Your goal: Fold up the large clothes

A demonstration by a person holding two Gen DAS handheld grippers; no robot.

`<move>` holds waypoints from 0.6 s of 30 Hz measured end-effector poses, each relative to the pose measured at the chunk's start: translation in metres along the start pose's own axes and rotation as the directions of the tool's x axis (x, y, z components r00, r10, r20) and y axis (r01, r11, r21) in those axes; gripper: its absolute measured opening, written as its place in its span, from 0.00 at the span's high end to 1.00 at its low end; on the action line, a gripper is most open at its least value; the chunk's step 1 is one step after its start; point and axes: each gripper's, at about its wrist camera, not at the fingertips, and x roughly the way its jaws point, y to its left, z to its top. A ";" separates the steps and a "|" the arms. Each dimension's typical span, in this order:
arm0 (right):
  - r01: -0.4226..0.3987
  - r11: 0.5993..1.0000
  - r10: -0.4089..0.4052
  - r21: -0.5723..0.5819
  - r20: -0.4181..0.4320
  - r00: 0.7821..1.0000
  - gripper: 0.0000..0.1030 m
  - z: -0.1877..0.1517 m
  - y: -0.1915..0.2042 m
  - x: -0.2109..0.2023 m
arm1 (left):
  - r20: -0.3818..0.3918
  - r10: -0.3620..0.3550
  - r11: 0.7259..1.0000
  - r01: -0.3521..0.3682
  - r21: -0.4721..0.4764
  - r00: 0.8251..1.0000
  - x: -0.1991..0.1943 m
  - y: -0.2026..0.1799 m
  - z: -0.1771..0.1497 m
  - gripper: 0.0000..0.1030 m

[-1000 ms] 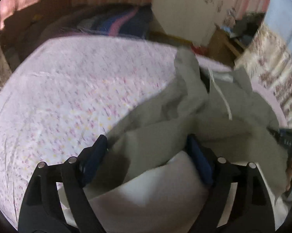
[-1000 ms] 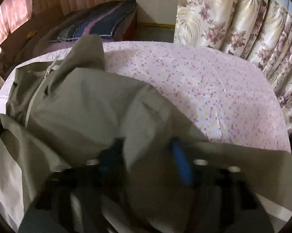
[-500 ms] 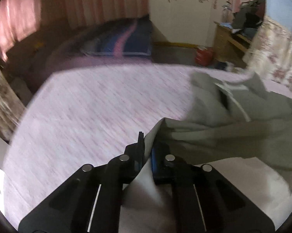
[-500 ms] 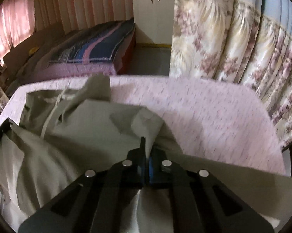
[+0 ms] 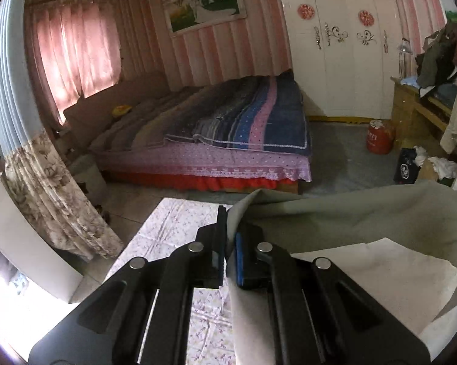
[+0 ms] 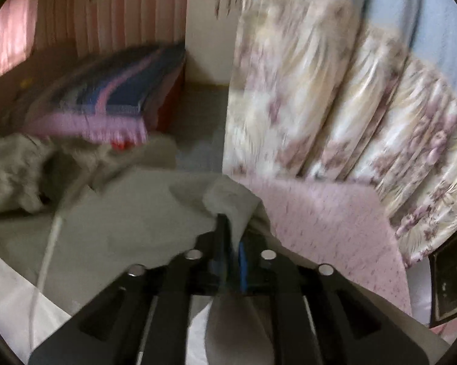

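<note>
A large grey garment (image 5: pixel 350 213) with a white lining (image 5: pixel 365 273) hangs lifted above the flowered pink sheet (image 5: pixel 173 222). My left gripper (image 5: pixel 231 222) is shut on an edge of it, and the cloth runs off to the right. In the blurred right wrist view the same garment (image 6: pixel 131 213) lies bunched to the left, with a white drawstring (image 6: pixel 50 243) trailing down. My right gripper (image 6: pixel 233 231) has a fold of the cloth between its jaws. Those jaws are opening, though the pads still look tight on the fold.
Across the floor stands a low bed with a striped blue and pink blanket (image 5: pixel 243 121). A white wardrobe (image 5: pixel 334 60) and a red canister (image 5: pixel 380 137) are behind it. Floral curtains (image 6: pixel 334 106) hang close on the right, another curtain (image 5: pixel 46 197) on the left.
Both grippers closed on the garment's edge, then rose and tilted up. The views now show the room beyond the bed, and the cloth hangs lifted off the sheet.
</note>
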 end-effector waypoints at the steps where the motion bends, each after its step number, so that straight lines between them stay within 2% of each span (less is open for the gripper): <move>1: -0.001 1.000 0.001 0.014 0.004 1.000 0.28 -0.002 -0.002 -0.003 | 0.007 -0.028 0.999 0.028 -0.016 1.000 -0.003 0.005 -0.006 0.96; 2: -0.010 0.999 0.009 0.036 0.036 0.999 0.23 -0.005 -0.005 -0.011 | 0.007 -0.046 0.999 0.046 -0.027 0.999 -0.004 0.008 -0.012 0.94; 4: -0.049 0.997 0.043 0.063 0.087 0.995 0.22 -0.011 -0.009 -0.036 | 0.012 -0.125 0.989 0.126 -0.073 0.992 -0.011 0.022 -0.023 0.90; 5: -0.067 0.996 0.061 0.060 0.095 0.994 0.21 -0.015 -0.009 -0.046 | 0.007 -0.149 0.985 0.149 -0.082 0.989 -0.016 0.026 -0.030 0.81; 6: -0.083 0.995 0.076 0.058 0.106 0.991 0.19 -0.020 -0.010 -0.060 | 0.001 -0.180 0.979 0.180 -0.093 0.984 -0.021 0.032 -0.039 0.78; 8: -0.108 0.992 0.100 0.060 0.134 0.986 0.10 -0.035 -0.009 -0.082 | 0.019 -0.261 0.959 0.262 -0.104 0.965 -0.040 0.042 -0.056 0.72; 10: -0.129 0.991 0.122 0.045 0.141 0.982 0.10 -0.052 -0.006 -0.103 | 0.027 -0.314 0.946 0.315 -0.081 0.949 -0.060 0.042 -0.072 0.63; 12: -0.165 0.985 0.157 0.047 0.130 0.979 0.09 -0.069 -0.003 -0.116 | 0.035 -0.340 0.939 0.342 -0.050 0.940 -0.081 0.034 -0.085 0.32; 15: -0.202 0.978 0.194 0.050 0.131 0.972 0.09 -0.078 0.010 -0.123 | 0.033 -0.385 0.923 0.385 0.002 0.922 -0.103 0.015 -0.101 0.24; 18: -0.195 0.980 0.188 0.047 0.120 0.975 0.09 -0.076 0.033 -0.115 | 0.024 -0.380 0.925 0.380 0.023 0.925 -0.109 -0.001 -0.111 0.19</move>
